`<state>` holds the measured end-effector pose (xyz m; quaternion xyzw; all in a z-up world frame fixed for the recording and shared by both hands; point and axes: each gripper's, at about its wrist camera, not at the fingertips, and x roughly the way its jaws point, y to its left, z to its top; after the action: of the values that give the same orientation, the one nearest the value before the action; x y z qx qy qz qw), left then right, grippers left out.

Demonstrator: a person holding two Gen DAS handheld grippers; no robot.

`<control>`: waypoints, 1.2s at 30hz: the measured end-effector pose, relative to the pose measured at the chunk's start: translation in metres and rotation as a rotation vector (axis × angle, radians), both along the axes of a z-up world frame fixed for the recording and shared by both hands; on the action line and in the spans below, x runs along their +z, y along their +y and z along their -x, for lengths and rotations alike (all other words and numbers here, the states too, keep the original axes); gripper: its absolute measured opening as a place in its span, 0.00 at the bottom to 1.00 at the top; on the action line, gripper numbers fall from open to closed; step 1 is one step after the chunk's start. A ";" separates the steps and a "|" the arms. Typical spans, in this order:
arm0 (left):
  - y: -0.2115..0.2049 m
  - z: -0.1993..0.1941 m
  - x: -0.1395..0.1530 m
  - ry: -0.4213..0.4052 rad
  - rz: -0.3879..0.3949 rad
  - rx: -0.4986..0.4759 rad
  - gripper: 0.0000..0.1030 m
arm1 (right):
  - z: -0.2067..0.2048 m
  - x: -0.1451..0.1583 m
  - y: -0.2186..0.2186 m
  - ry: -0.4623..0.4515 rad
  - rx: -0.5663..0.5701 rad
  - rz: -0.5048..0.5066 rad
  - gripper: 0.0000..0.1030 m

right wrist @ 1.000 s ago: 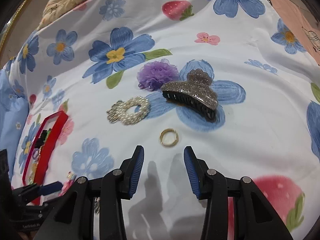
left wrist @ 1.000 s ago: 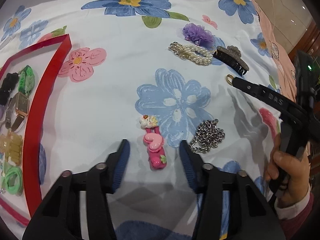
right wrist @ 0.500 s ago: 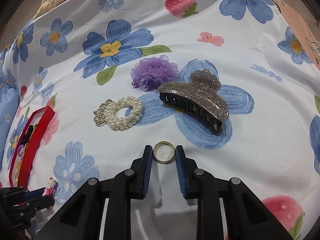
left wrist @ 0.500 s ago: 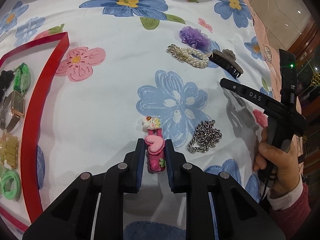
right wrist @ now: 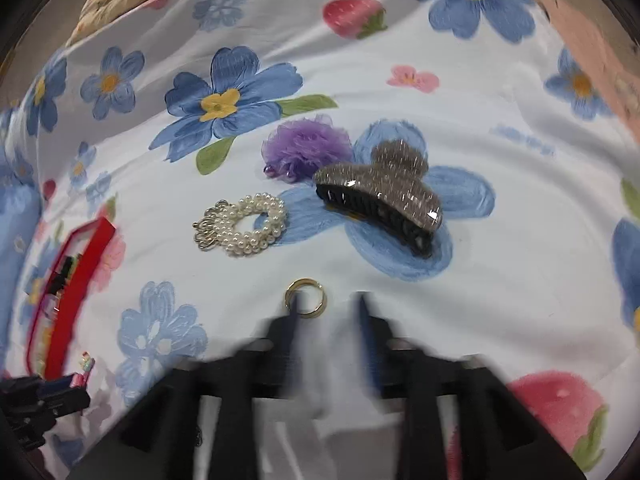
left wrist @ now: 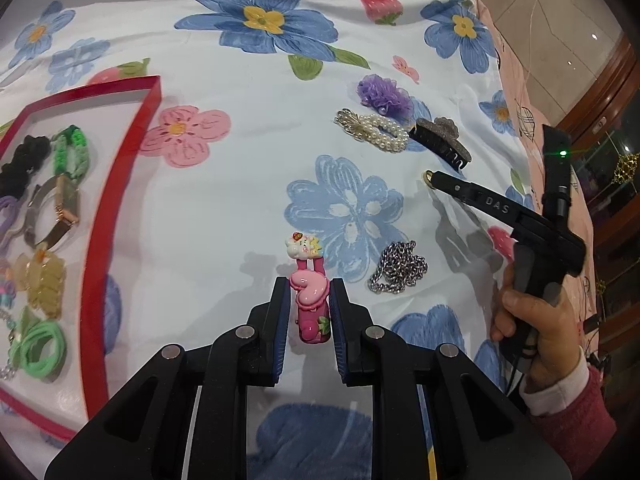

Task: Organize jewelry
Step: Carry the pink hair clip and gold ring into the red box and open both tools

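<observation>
My left gripper (left wrist: pixel 308 300) is shut on a pink hair clip (left wrist: pixel 310 296) with a heart and a white cartoon charm, just over the floral cloth. A red-rimmed tray (left wrist: pixel 100 240) at the left holds hair ties, a watch and clips. My right gripper (right wrist: pixel 326 312) is blurred and open, jaws apart, its left tip touching a small gold ring (right wrist: pixel 306 296) that lies on the cloth in front of it. The right gripper also shows in the left wrist view (left wrist: pixel 434 178), by the ring (left wrist: pixel 427 178).
A silver chain (left wrist: pixel 396 266) lies right of the pink clip. A pearl scrunchie (right wrist: pixel 240 230), a purple tulle hair tie (right wrist: pixel 306 146) and a glittery claw clip (right wrist: pixel 380 196) lie beyond the ring. The red tray (right wrist: pixel 64 320) is at the far left.
My left gripper stays shut on the pink clip and has lifted it slightly. My right gripper, half a second ago closed around the gold ring, has opened and is moving; the ring sits by its left tip.
</observation>
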<state>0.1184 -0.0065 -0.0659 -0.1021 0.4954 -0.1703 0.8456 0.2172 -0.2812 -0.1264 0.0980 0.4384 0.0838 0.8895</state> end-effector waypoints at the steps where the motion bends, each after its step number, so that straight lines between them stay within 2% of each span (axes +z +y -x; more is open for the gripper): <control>1: 0.002 0.001 0.001 -0.003 0.001 0.003 0.17 | -0.001 -0.001 -0.001 0.000 -0.003 0.001 0.47; 4: 0.008 0.005 0.005 -0.007 0.006 0.016 0.17 | -0.004 -0.004 0.003 0.010 0.005 0.019 0.46; 5: 0.009 0.006 0.006 -0.010 0.005 0.021 0.17 | -0.004 -0.004 0.005 0.007 0.010 0.029 0.42; 6: 0.012 0.008 0.008 -0.013 0.005 0.025 0.17 | -0.005 -0.004 0.008 0.007 0.018 0.039 0.30; 8: 0.016 0.010 0.010 -0.018 0.008 0.032 0.17 | -0.004 -0.004 0.012 0.011 0.033 0.042 0.21; 14: 0.035 0.020 0.019 -0.043 0.017 0.068 0.17 | 0.007 0.006 0.023 -0.013 0.059 0.026 0.20; 20: 0.068 0.034 0.023 -0.058 0.023 0.133 0.17 | 0.029 0.025 0.054 -0.046 0.139 -0.022 0.20; 29: 0.131 0.061 0.030 -0.083 0.025 0.257 0.17 | 0.064 0.047 0.126 -0.056 0.316 -0.106 0.20; 36: 0.171 0.078 0.031 -0.095 0.027 0.341 0.17 | 0.081 0.056 0.180 -0.053 0.438 -0.133 0.20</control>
<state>0.0407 0.1649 -0.0348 -0.1879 0.4281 -0.0358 0.8832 0.1366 -0.1017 -0.0700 0.0566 0.4193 0.3063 0.8528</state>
